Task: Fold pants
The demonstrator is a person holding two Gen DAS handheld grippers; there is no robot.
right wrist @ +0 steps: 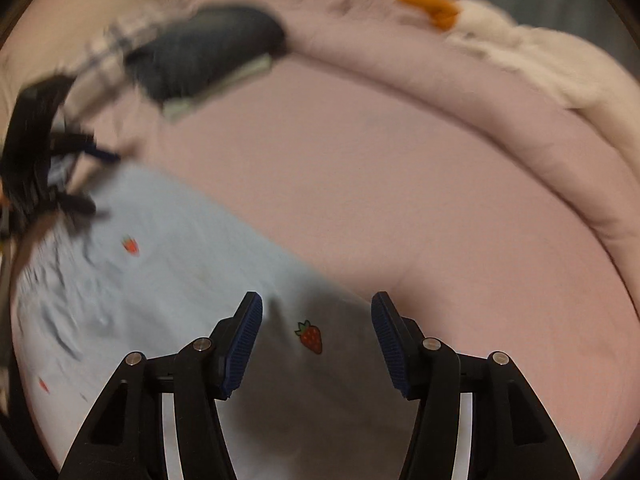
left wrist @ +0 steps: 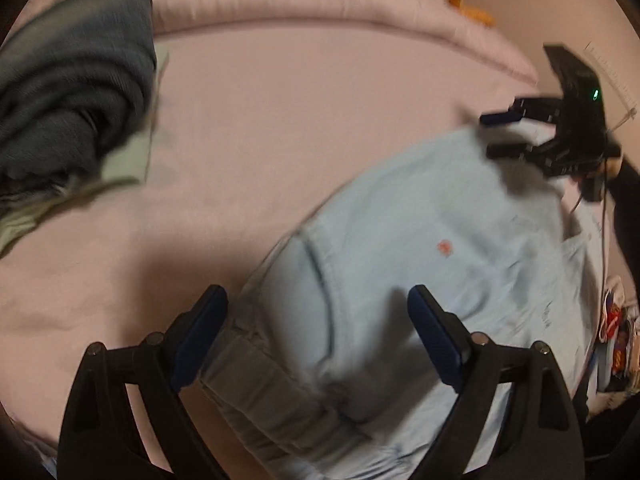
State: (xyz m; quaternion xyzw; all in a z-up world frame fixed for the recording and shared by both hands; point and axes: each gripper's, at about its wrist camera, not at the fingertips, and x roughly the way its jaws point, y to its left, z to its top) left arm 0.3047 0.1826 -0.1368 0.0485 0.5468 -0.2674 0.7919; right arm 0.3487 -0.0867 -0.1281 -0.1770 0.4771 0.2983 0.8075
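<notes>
Light blue pants (left wrist: 440, 248) with small strawberry prints lie flat on a pink bed sheet (left wrist: 280, 120). My left gripper (left wrist: 316, 296) hovers open over the end with a grey folded band (left wrist: 272, 392), nothing pinched between its blue pads. In the right wrist view my right gripper (right wrist: 316, 300) stands open above the pants (right wrist: 160, 280), a strawberry print (right wrist: 310, 336) showing between its fingers. Each gripper appears in the other's view, blurred: the right gripper (left wrist: 490, 136) at the pants' far edge, the left gripper (right wrist: 100, 182) at the far left.
A stack of folded dark blue-grey clothes (left wrist: 72, 92) (right wrist: 208, 48) sits at the far left of the bed. A rolled pink duvet (left wrist: 320, 4) (right wrist: 520, 120) runs along the back. A white plush with an orange part (right wrist: 436, 6) lies on it.
</notes>
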